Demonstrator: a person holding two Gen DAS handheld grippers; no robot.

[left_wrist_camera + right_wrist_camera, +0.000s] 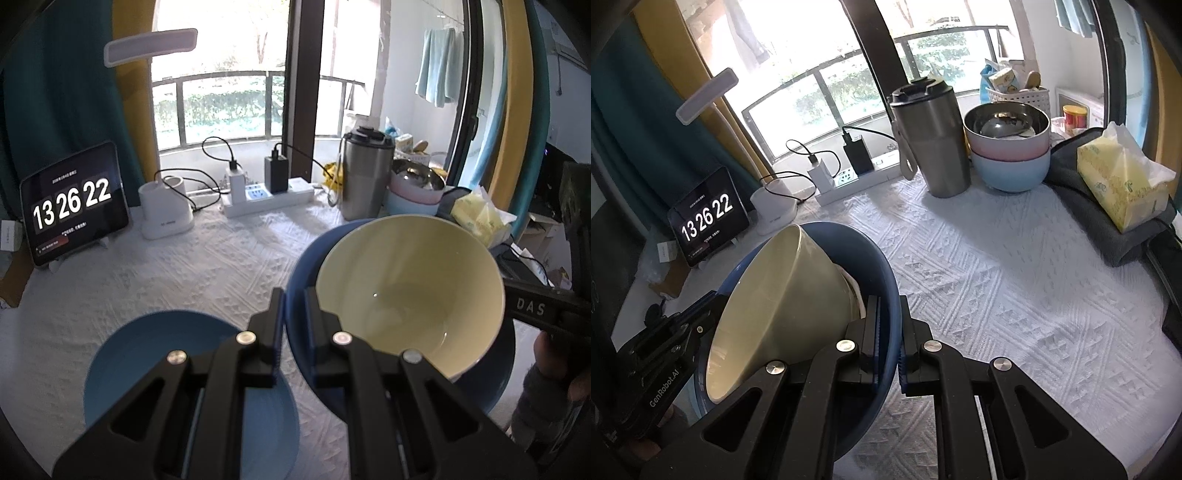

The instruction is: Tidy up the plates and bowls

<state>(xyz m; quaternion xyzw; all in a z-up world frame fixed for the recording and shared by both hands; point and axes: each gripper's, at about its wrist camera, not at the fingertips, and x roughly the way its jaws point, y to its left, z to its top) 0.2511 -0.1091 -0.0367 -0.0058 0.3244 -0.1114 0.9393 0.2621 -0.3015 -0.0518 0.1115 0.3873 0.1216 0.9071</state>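
- The blue bowl (pixel 875 280) is held tilted above the table, its rim clamped on one side by the left gripper (pixel 293 325) and on the opposite side by the right gripper (pixel 888 332).
- A cream bowl (pixel 406 291) is nested inside it.
- A second blue bowl (pixel 155 369) rests empty on the white tablecloth (pixel 997 295), beneath the left gripper.
- Open cloth is left to the right, bounded by a steel tumbler (pixel 931 140) and stacked bowls (pixel 1008 147).

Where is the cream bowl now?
The cream bowl sits tilted inside the dark blue bowl, which both grippers hold by its rim above the white cloth.
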